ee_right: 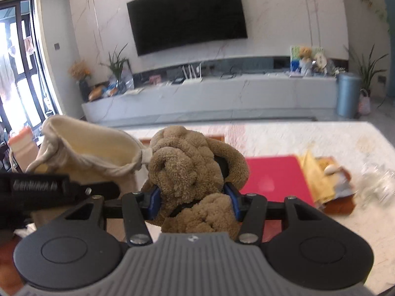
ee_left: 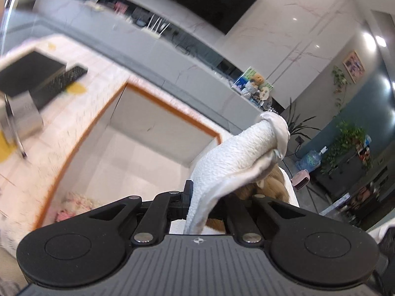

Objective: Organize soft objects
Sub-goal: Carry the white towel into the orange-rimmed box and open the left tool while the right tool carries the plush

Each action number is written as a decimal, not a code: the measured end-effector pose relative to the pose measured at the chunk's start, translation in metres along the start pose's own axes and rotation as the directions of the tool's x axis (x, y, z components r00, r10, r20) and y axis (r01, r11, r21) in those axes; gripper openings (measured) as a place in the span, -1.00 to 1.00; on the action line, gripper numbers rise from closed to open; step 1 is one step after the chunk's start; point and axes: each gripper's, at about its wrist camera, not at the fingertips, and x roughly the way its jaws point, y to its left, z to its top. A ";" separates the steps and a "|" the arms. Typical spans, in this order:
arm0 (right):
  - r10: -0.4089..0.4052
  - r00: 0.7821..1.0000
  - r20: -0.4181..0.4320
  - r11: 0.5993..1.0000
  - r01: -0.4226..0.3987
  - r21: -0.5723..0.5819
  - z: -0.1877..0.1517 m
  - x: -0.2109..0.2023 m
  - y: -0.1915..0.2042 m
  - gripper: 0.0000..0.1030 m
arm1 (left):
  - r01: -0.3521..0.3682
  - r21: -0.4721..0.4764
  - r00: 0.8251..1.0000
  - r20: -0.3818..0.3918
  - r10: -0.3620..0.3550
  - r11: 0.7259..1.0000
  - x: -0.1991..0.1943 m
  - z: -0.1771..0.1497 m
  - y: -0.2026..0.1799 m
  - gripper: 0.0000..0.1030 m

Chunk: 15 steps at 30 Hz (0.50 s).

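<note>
Right view: our right gripper (ee_right: pixel 193 197) clamps the plush bear (ee_right: pixel 190 170). Left view: our left gripper (ee_left: pixel 205 199) pinches the cream bag (ee_left: pixel 229 162) above an orange-rimmed bin (ee_left: pixel 158 96).

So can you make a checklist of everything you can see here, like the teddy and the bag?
Surface: pale marbled table.
Job's things: brown teddy; cream drawstring bag, mouth open, beside it.
Clutter: red folder, yellow papers.
Grippers: right gripper shut on teddy; left gripper shut on the bag's rim.
Cables: nothing seen.
Surroundings: wall TV, grey cabinet, potted plants.
</note>
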 end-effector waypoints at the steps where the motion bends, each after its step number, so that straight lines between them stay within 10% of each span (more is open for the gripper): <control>1: 0.007 1.000 -0.002 1.000 -0.007 0.002 -0.002 0.005 -0.004 0.01 | 0.002 -0.029 1.000 -0.015 -0.003 1.000 0.008 0.001 0.008 -0.90; 15: 0.119 0.993 0.007 0.990 -0.119 0.073 -0.009 0.017 -0.028 -0.01 | -0.100 -0.168 0.964 -0.260 0.053 0.981 0.062 -0.012 0.051 -0.84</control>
